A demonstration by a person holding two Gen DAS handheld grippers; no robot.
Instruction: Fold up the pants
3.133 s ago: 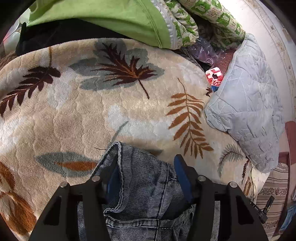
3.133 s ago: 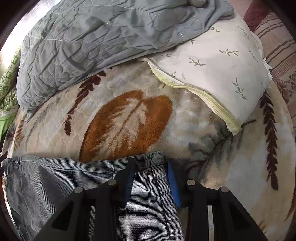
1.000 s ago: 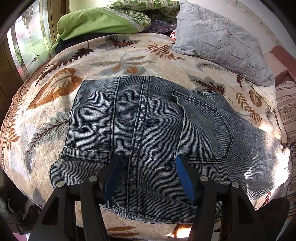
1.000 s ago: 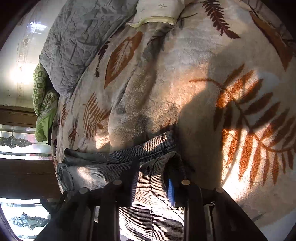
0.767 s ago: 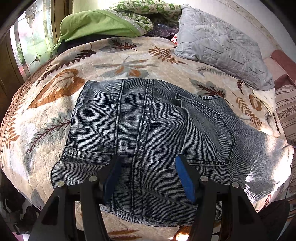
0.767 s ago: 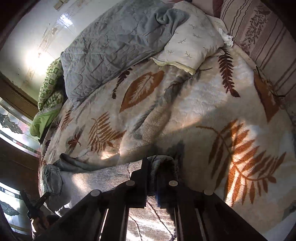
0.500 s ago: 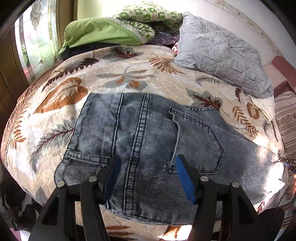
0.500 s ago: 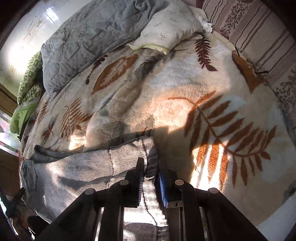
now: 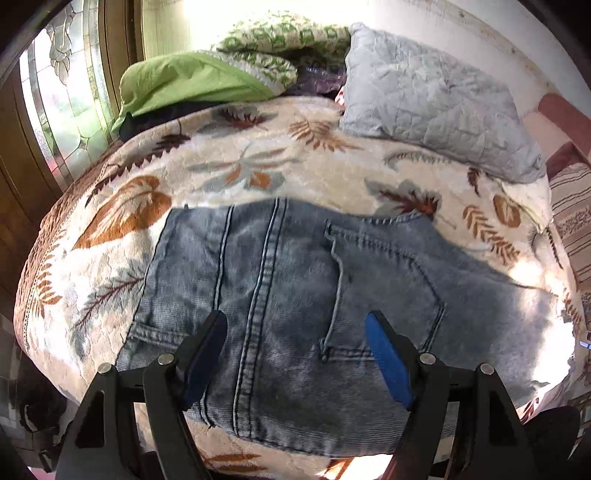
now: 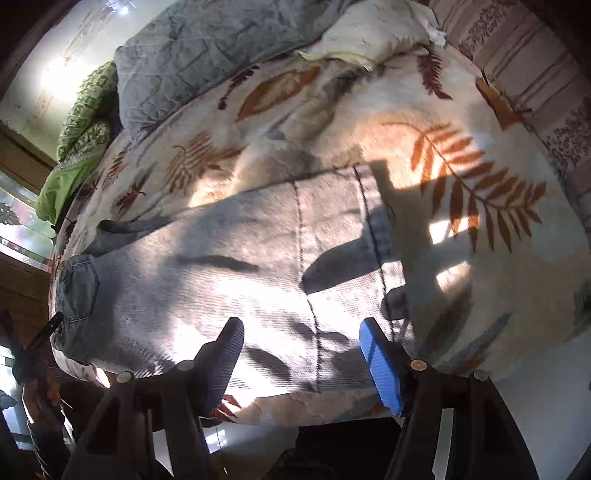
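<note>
Blue ribbed pads are lining the fingers of both tools, and both sets of jaws are standing wide apart with nothing between them. The left gripper (image 9: 295,343) is hovering over the waist end of the pants (image 9: 295,295), with the double-stitched centre seam running up between its fingers and the back pocket (image 9: 384,284) lying just beyond the right-hand pad; whether the pads are touching the denim cannot be told. The right gripper (image 10: 301,343) is hanging over the leg end of the pants (image 10: 229,280), where the hem (image 10: 376,229) is lying close ahead of it and the shadows of its own fingers are falling across the sunlit cloth. The pants are lying spread out flat, seat side up, along the near edge of the bed, stretching from the waistband on the left to the hem on the right, and they are resting on a cream fleece blanket (image 9: 240,177) printed with brown and orange leaves. Farther back on the bed a grey quilted cushion (image 9: 432,96) is sitting on the blanket, with a green pillow (image 9: 184,81) and a green-patterned quilt (image 9: 280,40) beside it towards the stained-glass window (image 9: 62,85). In the right wrist view a pale cream pillow (image 10: 380,33) is leaning against the same grey cushion (image 10: 207,44), and a striped cover (image 10: 535,85) is bordering the blanket at the right.
</note>
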